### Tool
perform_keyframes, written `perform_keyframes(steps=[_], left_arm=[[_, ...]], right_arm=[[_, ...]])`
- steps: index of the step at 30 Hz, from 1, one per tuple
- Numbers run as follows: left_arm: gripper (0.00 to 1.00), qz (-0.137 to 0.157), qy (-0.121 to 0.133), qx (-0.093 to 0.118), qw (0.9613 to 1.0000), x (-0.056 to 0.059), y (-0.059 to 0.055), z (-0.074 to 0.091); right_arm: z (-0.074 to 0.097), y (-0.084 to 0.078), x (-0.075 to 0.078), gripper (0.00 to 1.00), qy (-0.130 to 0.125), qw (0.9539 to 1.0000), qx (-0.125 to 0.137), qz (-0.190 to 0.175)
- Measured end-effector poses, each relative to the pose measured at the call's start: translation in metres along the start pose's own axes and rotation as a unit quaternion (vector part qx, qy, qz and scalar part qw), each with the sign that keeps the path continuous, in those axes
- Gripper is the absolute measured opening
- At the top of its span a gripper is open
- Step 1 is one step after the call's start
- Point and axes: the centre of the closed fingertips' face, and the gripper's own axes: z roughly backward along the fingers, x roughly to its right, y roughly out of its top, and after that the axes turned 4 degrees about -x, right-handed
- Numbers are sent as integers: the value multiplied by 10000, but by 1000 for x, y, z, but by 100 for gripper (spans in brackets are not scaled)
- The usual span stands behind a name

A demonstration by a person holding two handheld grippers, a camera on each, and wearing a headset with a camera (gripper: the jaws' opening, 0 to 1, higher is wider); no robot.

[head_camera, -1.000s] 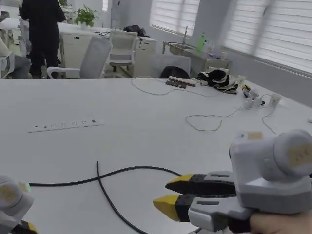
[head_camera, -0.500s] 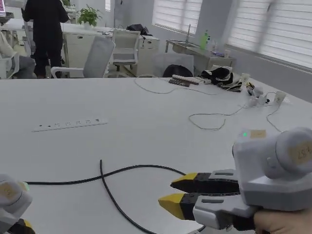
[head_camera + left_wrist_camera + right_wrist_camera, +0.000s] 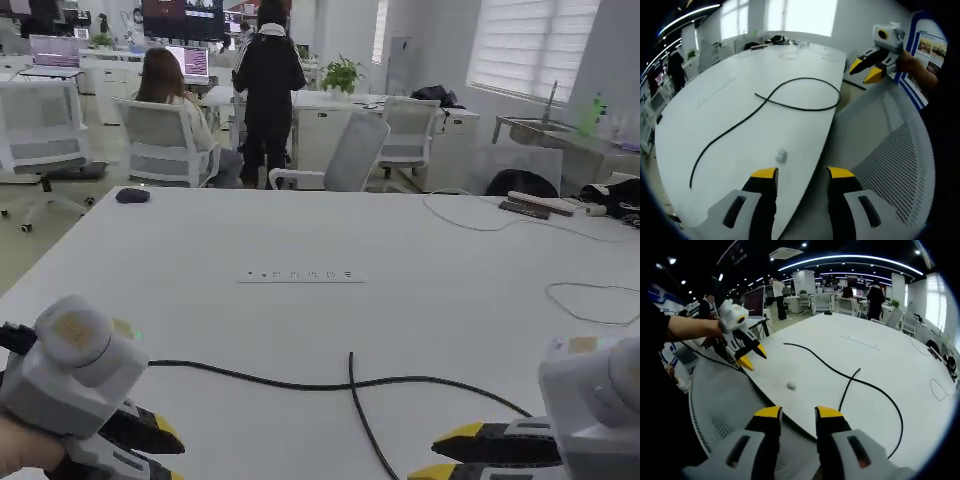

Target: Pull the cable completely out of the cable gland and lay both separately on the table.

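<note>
Fingers (image 3: 765,176) of left gripper (image 3: 802,175) and right gripper (image 3: 798,414) are spread, empty, hovering off the near edge of the white table (image 3: 400,250) (headset has swung left); thin black cable (image 3: 250,376) lies unmoved, small white gland (image 3: 781,156) apart from it.

**Setting: open-plan office**

Lit monitors (image 3: 190,62), swivel chairs (image 3: 160,140), a person seated at a screen (image 3: 165,85), window blinds (image 3: 525,45), a potted plant (image 3: 343,72). Large white table (image 3: 300,225) with an inset socket strip (image 3: 300,275).

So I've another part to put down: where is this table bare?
Bare: the stretch between the power strip and the black cable, and the strip's far side up to the mouse. Crowded: the near edge, with the cable's crossing and the small pale gland; white cables trail at right.
</note>
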Motion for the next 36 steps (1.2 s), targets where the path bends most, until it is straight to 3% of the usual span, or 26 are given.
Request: perform_keyframes(steps=[2, 4, 9, 12, 13, 16, 19, 20, 24, 27, 31, 34, 36], left_arm=[[40, 170, 44, 76, 9998, 6, -5, 16], [41, 554, 107, 25, 9984, 9, -17, 28], [44, 783, 415, 440, 9951, 12, -29, 46], [45, 1295, 642, 805, 9862, 5, -33, 47], [45, 1504, 714, 971, 9813, 3, -34, 47], [44, 1779, 1013, 1201, 9714, -6, -38, 51], [43, 2122, 1224, 1750, 9536, -16, -29, 63], [43, 2164, 1230, 1836, 9510, -16, -27, 66], [44, 2308, 1433, 1921, 9430, -18, -30, 72], [44, 2164, 1691, 1923, 9421, -17, -33, 77], [49, 2000, 1979, 1608, 9460, -18, -48, 71], [55, 2339, 1957, 1677, 9375, -21, -54, 65], [57, 2309, 1959, 1666, 9384, -21, -56, 61]], right_arm=[[-6, -3, -2, 27, 79, 9999, -93, 23], [-11, -7, -5, 27, 133, 9997, -189, 16], [-18, -14, -12, 28, 268, 9990, -362, 17], [-22, -18, -15, 28, 325, 9983, -486, 48], [-23, -18, -16, 28, 325, 9982, -508, 59], [-22, -19, -15, 28, 290, 9981, -535, 58], [-24, -24, -12, 28, 219, 9982, -564, -28], [-24, -28, -12, 29, 189, 9980, -600, -70], [-26, -34, -10, 28, 124, 9979, -555, -308], [-27, -38, -7, 29, 3, 9974, -593, -419], [-29, -39, -2, 32, -79, 9965, -578, -592], [-31, -40, -1, 35, -139, 9962, -567, -648], [-33, -41, 0, 38, -171, 9957, -602, -676]])
